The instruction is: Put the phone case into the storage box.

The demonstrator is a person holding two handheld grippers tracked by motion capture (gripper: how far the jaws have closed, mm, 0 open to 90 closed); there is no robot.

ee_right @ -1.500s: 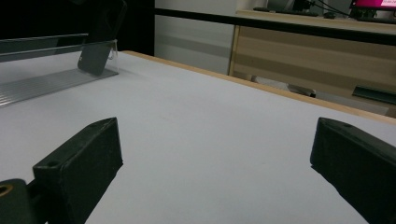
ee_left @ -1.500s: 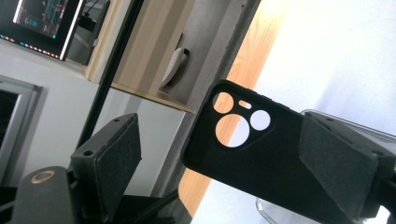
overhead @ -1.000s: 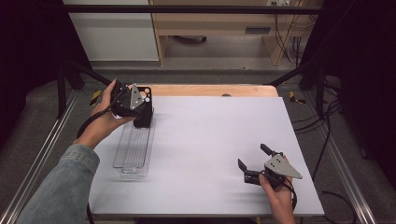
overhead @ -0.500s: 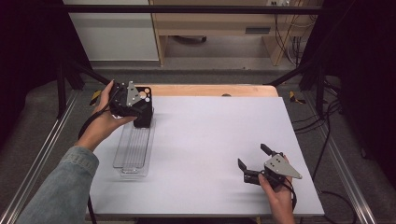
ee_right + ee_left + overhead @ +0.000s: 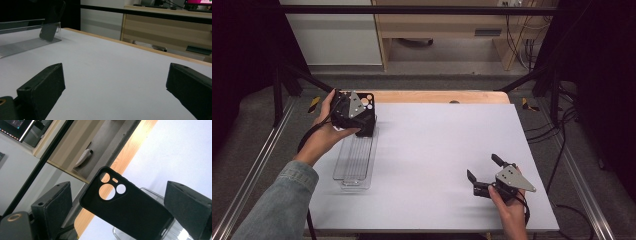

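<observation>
A white table [image 5: 437,150] fronts a wooden cabinet [image 5: 452,30] beyond.

This looks like a lab or recording workspace rather than a home. The table [image 5: 437,150] has a plain white top with a wooden edge and sits inside a frame of metal rails [image 5: 252,175], with dark curtains [image 5: 242,50] hanging on both sides. Loose cables [image 5: 562,145] trail over the grey carpeted floor [image 5: 452,80]. Behind stand a light wooden bench [image 5: 447,25] and a white cabinet [image 5: 332,35], and a lit monitor [image 5: 15,130] glows off to one side.
</observation>
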